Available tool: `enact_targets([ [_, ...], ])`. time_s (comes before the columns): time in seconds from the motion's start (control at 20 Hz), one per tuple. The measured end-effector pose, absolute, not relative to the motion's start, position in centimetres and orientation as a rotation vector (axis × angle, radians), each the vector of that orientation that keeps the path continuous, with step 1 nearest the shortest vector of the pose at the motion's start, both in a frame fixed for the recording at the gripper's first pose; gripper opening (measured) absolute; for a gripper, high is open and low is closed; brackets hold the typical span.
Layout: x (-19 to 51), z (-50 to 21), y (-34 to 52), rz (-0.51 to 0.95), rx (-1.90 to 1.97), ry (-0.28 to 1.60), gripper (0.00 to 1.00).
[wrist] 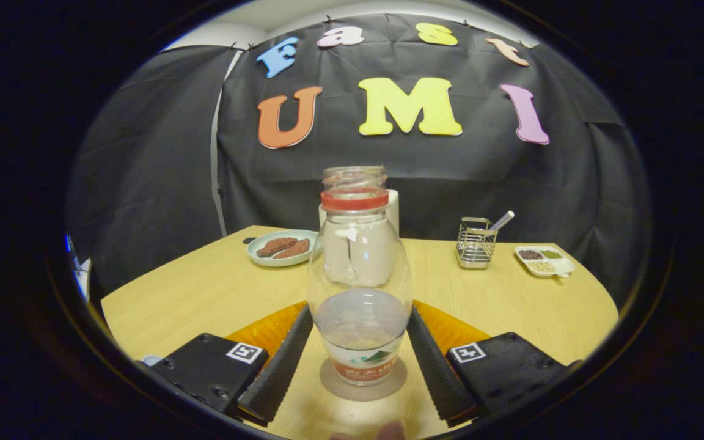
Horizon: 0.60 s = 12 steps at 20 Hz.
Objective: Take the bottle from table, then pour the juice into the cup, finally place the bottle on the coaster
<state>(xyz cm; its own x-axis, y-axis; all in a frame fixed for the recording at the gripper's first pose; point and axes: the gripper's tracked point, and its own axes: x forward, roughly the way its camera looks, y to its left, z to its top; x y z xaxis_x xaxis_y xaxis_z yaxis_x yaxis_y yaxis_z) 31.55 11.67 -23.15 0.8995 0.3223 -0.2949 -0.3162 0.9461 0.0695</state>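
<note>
Near the table's (205,293) front edge, the bottle (359,275) stands upright on the coaster (333,384), nearly empty; pouring looks done. The gripper (359,351) flanks it, fingers touching its sides; only release seems left.

Light wooden table (205,293) before black cloth wall (462,165)

A staged recording booth — black cloth wall (450,165) (pinned up) behind a wooden table (205,293).
</note>
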Motion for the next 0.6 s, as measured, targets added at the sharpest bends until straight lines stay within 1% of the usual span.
enact_targets([
  [0.3, 30.5, -18.0, 11.4, 0.330, 0.043, 0.247, 1.00],
  [0.6, 27.0, -11.0, 10.2, 0.303, 0.038, 0.151, 1.00],
])
